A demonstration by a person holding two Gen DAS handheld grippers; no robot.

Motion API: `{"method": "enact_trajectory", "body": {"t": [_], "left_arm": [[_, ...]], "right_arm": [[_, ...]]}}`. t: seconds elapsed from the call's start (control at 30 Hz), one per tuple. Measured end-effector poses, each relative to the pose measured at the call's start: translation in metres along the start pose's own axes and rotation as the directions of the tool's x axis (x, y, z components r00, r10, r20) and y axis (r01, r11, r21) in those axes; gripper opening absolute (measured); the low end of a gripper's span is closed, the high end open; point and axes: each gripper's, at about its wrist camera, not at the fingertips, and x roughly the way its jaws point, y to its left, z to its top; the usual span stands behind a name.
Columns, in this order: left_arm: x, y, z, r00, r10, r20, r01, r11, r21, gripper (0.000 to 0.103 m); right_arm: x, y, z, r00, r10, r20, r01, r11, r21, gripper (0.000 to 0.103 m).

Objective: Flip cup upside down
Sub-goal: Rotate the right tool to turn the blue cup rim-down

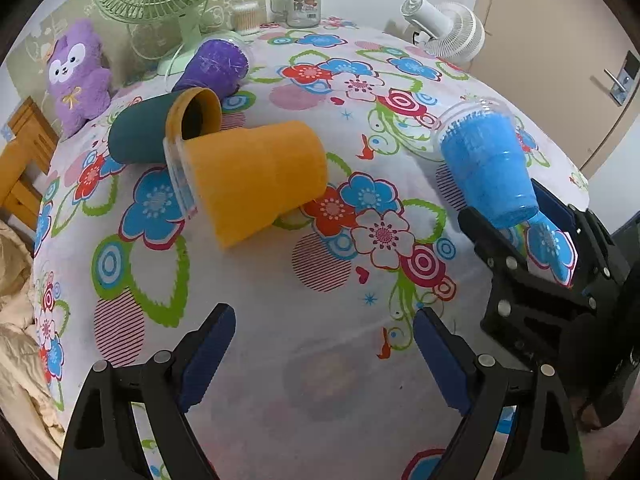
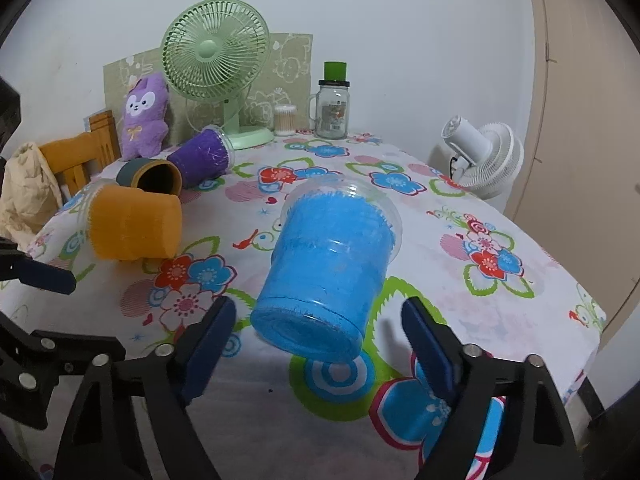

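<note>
Blue cup [image 2: 328,268]: on its side on the bench [image 2: 500,320], base toward the right tongs [image 2: 320,334], just ahead of their tips.
Right tongs: spread, gripping nothing.
Left tongs [image 1: 324,344]: spread, empty, well apart from the cup.

Four cups [image 2: 328,268], two fans [image 2: 216,56], one plush toy [image 2: 144,116], perhaps two jars [image 2: 332,108].

A table under a flowered cloth [image 2: 500,312] carries four cups on their sides: a blue cup [image 2: 328,268] nearest the front edge, an orange cup [image 1: 256,176], a dark green cup [image 1: 140,132] and a purple cup [image 1: 216,66] toward the back left corner. Along the back edge stand a green fan [image 2: 216,52], a cotton-swab tub [image 2: 285,120] and a glass mug jar [image 2: 332,110].
</note>
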Motion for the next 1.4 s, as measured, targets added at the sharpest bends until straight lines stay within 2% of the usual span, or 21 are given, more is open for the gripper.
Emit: {"method": "enact_trajectory", "body": {"t": [0.1,0.17,0.2,0.57,0.77,0.9,1.1,1.3,1.4], "left_arm": [[0.001,-0.001,-0.001,1.000,-0.010,0.003,0.010,1.000,0.002,0.092],[0.002,-0.003,-0.001,1.000,-0.012,0.016,0.012,1.000,0.011,0.092],[0.003,-0.005,-0.001,1.000,-0.012,0.020,0.012,1.000,0.015,0.092],[0.003,-0.011,-0.001,1.000,-0.025,0.012,0.025,0.999,0.030,0.092],[-0.019,-0.013,0.008,0.999,-0.050,-0.014,0.050,0.999,0.004,0.092],[-0.034,-0.016,0.017,0.997,-0.076,-0.025,0.076,0.997,-0.020,0.092],[-0.049,-0.022,0.031,0.997,-0.069,-0.023,0.068,0.997,-0.043,0.092],[-0.048,-0.027,0.036,0.998,-0.027,-0.052,0.020,0.991,-0.131,0.092],[-0.047,-0.035,0.039,0.998,0.031,-0.059,-0.040,0.986,-0.162,0.092]], "right_arm": [[0.003,-0.002,-0.001,1.000,-0.006,0.000,0.006,1.000,0.010,0.073],[0.005,-0.004,-0.001,1.000,-0.006,-0.007,0.006,1.000,0.019,0.061],[0.007,-0.004,-0.001,1.000,-0.004,-0.010,0.005,1.000,0.021,0.057],[-0.001,-0.005,0.010,0.999,0.039,0.025,-0.039,0.999,0.015,0.057],[-0.013,-0.011,0.031,0.998,0.055,-0.043,-0.053,0.998,0.034,0.057],[-0.023,-0.016,0.047,0.992,0.050,-0.119,-0.048,0.999,0.016,0.057],[-0.030,-0.021,0.073,0.970,0.067,-0.233,-0.074,0.997,-0.023,0.057],[-0.020,-0.028,0.093,0.925,0.098,-0.367,-0.129,0.990,-0.063,0.057],[-0.012,-0.029,0.099,0.900,0.116,-0.419,-0.167,0.982,-0.086,0.057]]}}
